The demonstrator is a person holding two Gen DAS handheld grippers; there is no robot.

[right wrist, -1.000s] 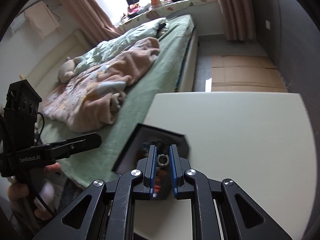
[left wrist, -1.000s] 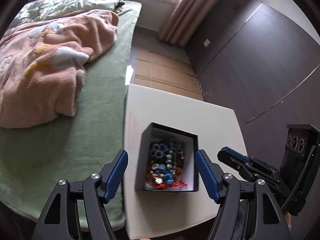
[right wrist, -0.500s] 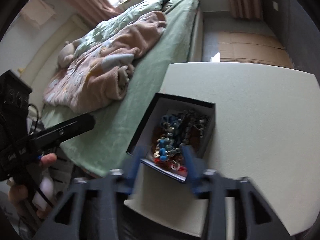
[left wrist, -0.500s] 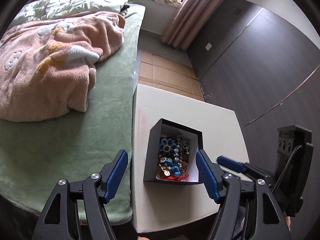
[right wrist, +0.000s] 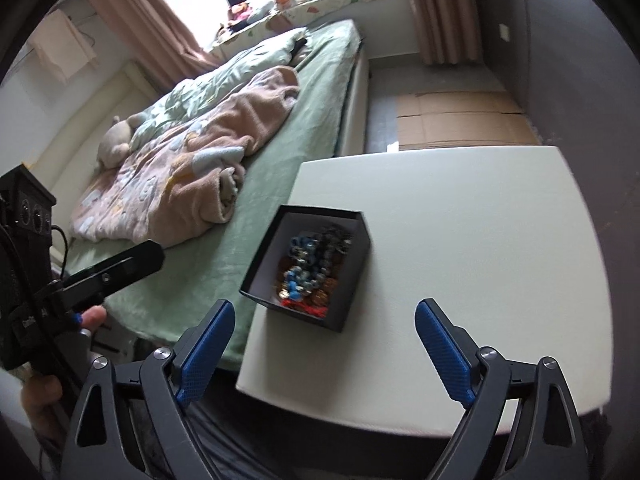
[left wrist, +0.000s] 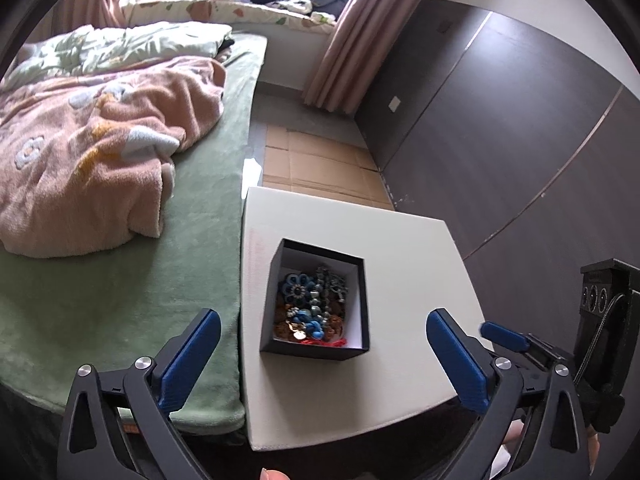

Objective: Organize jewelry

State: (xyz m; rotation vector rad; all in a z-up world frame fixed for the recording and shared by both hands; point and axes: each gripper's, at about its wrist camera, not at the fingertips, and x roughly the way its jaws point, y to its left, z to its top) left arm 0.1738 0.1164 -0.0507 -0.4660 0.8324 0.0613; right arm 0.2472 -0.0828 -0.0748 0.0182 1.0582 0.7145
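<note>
Both claws gape wide, empty: left claw [left wrist: 323,354], right claw [right wrist: 325,340]. Straight ahead at twelve o'clock, the open black square box [left wrist: 319,349] of tangled blue-beaded jewelry [left wrist: 310,308] sits on the white table [right wrist: 472,248]; green-sheeted bed [left wrist: 120,304] beyond at ten.

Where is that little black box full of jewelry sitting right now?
The black jewelry box sits open on the white table, near the table's left edge beside the green bed. In both wrist views it lies ahead of the open grippers, touched by neither.

Two wrist fisheyes, both high and angled down, near the shared jewelry box [left wrist: 318,308] [right wrist: 308,268] on table [left wrist: 412,264] [right wrist: 480,248].
</note>
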